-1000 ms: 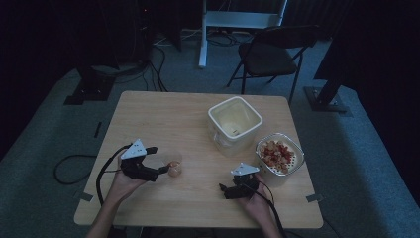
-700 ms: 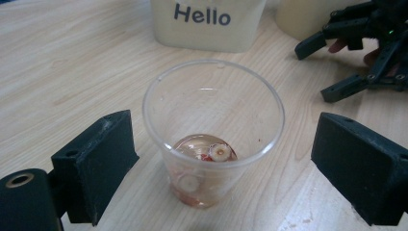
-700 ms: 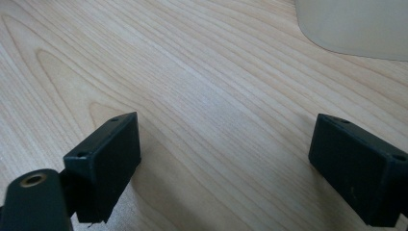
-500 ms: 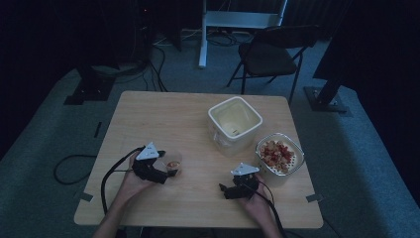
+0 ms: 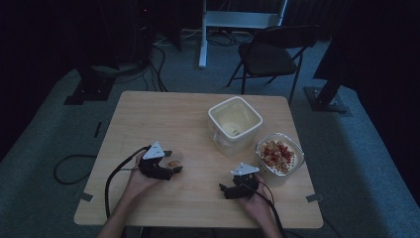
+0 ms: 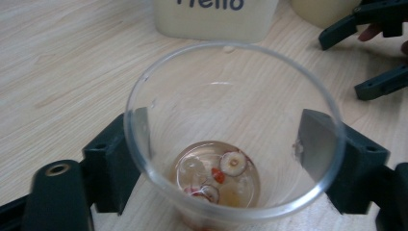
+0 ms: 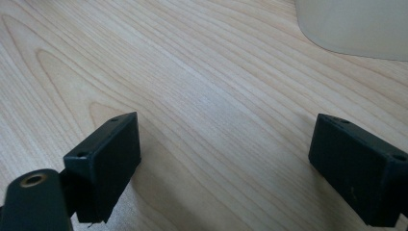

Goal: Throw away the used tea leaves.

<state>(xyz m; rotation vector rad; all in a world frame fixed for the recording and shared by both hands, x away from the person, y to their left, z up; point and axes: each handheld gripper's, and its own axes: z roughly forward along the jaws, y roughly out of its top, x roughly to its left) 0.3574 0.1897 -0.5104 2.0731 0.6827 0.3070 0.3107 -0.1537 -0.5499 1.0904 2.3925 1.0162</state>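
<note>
Left gripper view: a thin clear cup held between two black jaws

Left gripper view looks down into a clear plastic cup (image 6: 234,130) that stands between the jaws of the left gripper (image 6: 235,149). Both pads (image 6: 318,147) press the cup's wall, one on each side, so the gripper is grasping the cup. A little pale liquid with a few red and white dried fruit slices (image 6: 219,173) lies at the cup's bottom. Just ahead of the gripper stands a cream container (image 6: 216,19) with printed lettering. Off to its right, the right gripper (image 5: 237,184) rests released over bare wooden surface (image 7: 202,96), jaws wide apart, holding nothing, with a strainer bowl of red fruit pieces (image 5: 279,154) just beyond it.

Judged risks: the cup looks thin and flexible, so a harder squeeze could buckle its wall and pop it out of the jaws. Tilting it while lifting could spill the liquid onto the surface. Moving forward carelessly could knock the cup against the cream container.
</note>
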